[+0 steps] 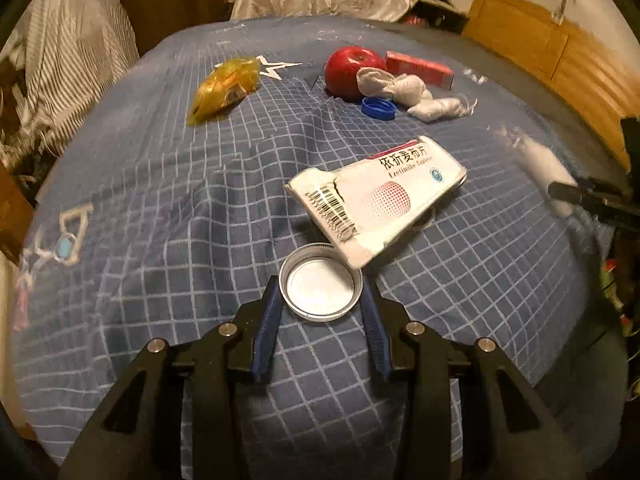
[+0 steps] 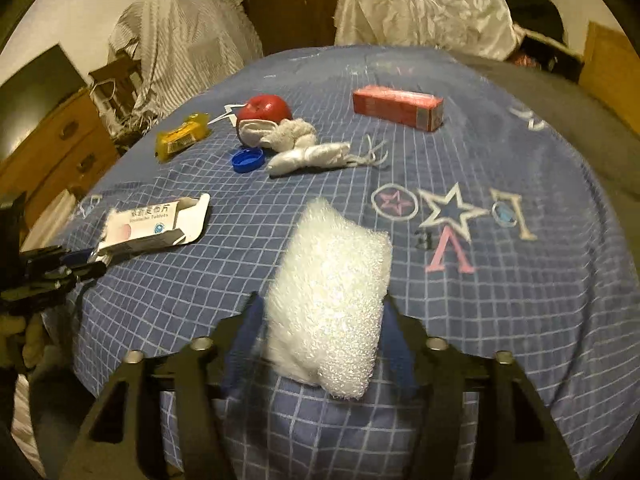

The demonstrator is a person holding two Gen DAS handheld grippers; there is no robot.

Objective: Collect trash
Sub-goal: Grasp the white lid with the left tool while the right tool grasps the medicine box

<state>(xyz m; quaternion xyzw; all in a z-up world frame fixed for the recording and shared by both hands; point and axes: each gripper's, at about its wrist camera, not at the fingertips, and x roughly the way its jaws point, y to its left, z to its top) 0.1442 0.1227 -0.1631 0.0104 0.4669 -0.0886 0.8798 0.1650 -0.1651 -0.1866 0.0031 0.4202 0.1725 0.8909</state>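
fingers (image 1: pixel 320 286) angled down clamp a white cap (image 1: pixel 320 293)

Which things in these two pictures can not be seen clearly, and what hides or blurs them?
- Right gripper: in the right wrist view the white foam sheet covers its fingertips, and motion blur smears them.
- Red apple: in the right wrist view, crumpled white tissue covers its lower front.
- White medicine box: in the left wrist view, its small print is unreadable.
- Left gripper: cut off by the right wrist view's left edge.
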